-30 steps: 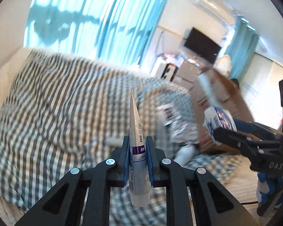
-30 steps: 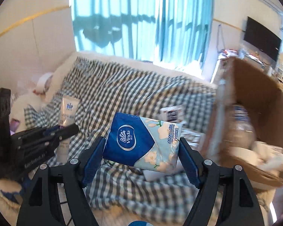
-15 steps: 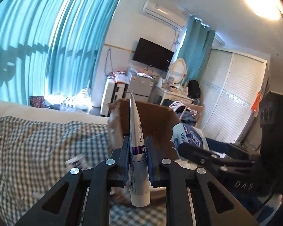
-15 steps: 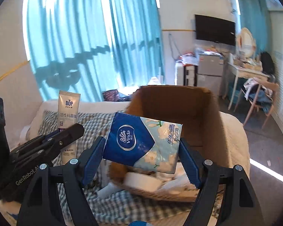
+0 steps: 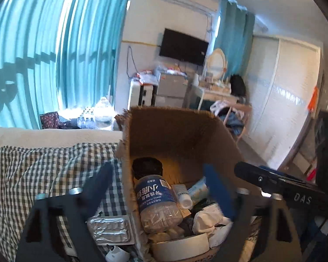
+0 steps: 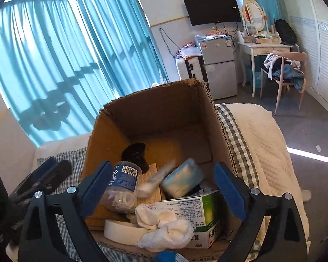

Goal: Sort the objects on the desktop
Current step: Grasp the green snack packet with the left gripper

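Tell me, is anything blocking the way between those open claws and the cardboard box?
Nothing visible does. The right gripper and left gripper, jaws opening and empty, hang right over the open-topped cardboard box; the tissue pack is already inside.

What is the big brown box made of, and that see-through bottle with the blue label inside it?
The box looks like corrugated cardboard: matte brown, with ragged, torn top edges and creased corners. The bottle seems to be clear plastic, glossy, since small white things show through its wall; its blue label is probably printed film or paper. Its black cap looks like plastic too, though that is harder to tell.
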`<state>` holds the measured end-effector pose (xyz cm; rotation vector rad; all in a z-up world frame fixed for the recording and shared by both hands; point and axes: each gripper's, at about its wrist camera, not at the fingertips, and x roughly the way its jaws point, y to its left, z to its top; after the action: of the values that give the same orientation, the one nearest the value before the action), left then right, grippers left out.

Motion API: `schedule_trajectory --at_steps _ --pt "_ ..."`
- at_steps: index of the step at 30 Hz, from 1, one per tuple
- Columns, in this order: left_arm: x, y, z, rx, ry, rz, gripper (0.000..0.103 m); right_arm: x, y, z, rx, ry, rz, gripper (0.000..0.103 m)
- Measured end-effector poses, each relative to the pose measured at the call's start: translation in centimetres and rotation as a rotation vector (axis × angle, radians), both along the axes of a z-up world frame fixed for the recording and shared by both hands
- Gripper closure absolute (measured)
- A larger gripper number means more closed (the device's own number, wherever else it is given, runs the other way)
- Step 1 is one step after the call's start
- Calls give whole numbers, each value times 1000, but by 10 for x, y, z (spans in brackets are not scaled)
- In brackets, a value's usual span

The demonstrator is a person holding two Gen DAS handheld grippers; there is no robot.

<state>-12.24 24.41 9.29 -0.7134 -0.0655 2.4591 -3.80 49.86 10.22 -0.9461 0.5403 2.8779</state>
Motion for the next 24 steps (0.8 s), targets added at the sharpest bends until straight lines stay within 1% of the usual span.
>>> schedule_trajectory --at_steps 1,2,3,5,9,10,12,13,15,16,18,19,21,22,24 --pt "7 -17 4 30 12 18 3 4 -4 2 7 7 8 9" --pt "11 -27 8 36 20 28 0 8 -9 5 18 15 19 9" --pt "16 -37 11 33 28 39 0 13 -16 9 30 25 35 9" --pt "29 -66 20 -15 56 88 0 20 -32 13 43 41 67 9" --pt "51 -115 32 -107 94 171 0 39 -74 27 62 86 179 8" --pt "57 -133 32 -135 96 206 0 44 -90 29 67 97 213 8" --pt "59 -152 30 -169 81 240 0 51 -122 28 77 100 279 7" --pt "60 -167 22 -199 58 260 0 53 -135 24 81 95 303 6" --pt "60 -182 3 -237 40 278 0 54 -163 10 83 77 357 4" --pt "59 -194 -14 -269 28 299 0 52 -179 -1 75 55 395 4" --pt "56 -203 -42 -306 -1 327 0 45 -207 -25 87 -6 443 4" --pt "54 -211 -65 -322 -36 330 0 40 -221 -38 93 -37 467 4" --pt "49 -223 -98 -319 -101 335 0 35 -240 -59 107 -74 480 4" --pt "46 -225 -109 -312 -124 338 0 33 -248 -69 117 -89 475 4" --pt "39 -234 -147 -291 -203 351 0 25 -258 -84 133 -124 479 4"
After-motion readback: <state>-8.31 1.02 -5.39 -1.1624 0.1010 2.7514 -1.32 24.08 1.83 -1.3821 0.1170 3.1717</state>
